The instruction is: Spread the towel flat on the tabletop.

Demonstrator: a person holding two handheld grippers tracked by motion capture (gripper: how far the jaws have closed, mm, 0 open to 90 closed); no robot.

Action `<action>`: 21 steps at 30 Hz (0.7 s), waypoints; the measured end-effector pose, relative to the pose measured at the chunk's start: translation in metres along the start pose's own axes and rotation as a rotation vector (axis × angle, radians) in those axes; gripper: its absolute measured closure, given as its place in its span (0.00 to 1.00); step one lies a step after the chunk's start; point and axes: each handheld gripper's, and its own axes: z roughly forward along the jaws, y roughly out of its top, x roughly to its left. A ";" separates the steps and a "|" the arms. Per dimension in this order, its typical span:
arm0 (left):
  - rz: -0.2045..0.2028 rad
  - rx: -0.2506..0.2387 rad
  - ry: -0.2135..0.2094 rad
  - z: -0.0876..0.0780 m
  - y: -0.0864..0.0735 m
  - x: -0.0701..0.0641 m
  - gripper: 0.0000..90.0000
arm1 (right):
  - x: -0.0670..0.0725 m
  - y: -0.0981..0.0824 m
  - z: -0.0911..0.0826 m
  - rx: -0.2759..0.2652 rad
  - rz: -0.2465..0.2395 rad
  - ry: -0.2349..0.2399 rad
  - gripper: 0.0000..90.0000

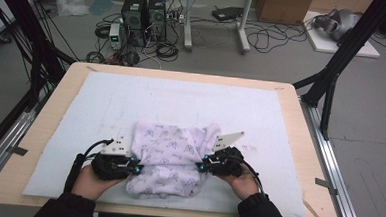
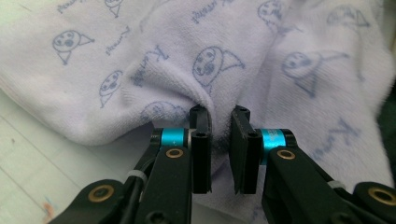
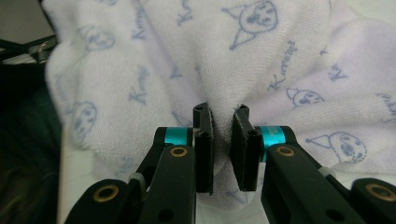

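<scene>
The towel [image 1: 171,160], white with small blue faces, lies bunched at the near middle of the tabletop [image 1: 299,144] on a pale mat [image 1: 181,98]. The left tool [image 1: 137,168] is clenched on a fold at the towel's left side, and the left gripper view shows cloth pinched between the jaws. The right tool [image 1: 202,167] is clamped on a fold at the right side the same way. Good bites, both! To do this well, I'd say lift both hands together, keep them level, then draw them apart so the cloth hangs flat and no bunched layer slips out.
</scene>
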 end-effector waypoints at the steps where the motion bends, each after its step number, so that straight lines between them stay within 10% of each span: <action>1: 0.005 0.001 -0.010 -0.005 -0.005 -0.009 0.89 | 0.009 -0.005 -0.003 0.008 -0.013 0.016 0.90; 6: 0.023 0.016 -0.052 -0.011 -0.014 -0.024 0.87 | 0.030 -0.016 -0.005 0.037 -0.036 0.049 0.90; 9: 0.035 0.001 -0.064 -0.018 -0.012 -0.028 0.65 | 0.036 -0.020 -0.015 0.010 -0.044 0.055 0.75; 16: 0.007 -0.111 -0.013 -0.039 0.012 -0.001 0.51 | 0.014 -0.008 -0.041 -0.080 -0.013 -0.044 0.57; 21: -0.024 -0.121 0.027 -0.021 0.028 0.027 0.54 | -0.016 -0.002 -0.039 -0.121 0.033 -0.103 0.56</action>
